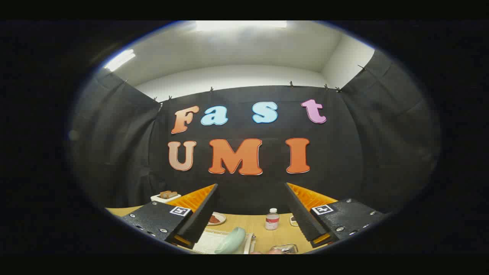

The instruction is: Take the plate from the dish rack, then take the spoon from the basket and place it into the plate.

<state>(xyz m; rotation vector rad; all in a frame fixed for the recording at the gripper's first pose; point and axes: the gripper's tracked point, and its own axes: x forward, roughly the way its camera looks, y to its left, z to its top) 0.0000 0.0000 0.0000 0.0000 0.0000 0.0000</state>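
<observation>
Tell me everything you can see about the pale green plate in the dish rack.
The pale green plate stands on edge, leaning, in the white dish rack on the wooden table. It looks smooth and glossy, like ceramic or plastic; its lower part is cut off from sight. It sits low between the open fingers of the gripper, which touch nothing.

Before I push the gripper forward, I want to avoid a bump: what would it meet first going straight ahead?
The gripper is open, fingers holding nothing, aimed high over the table. The small bottle and pale green plate sit below that line. Likely first contact is the black cloth wall; depth unclear.
</observation>
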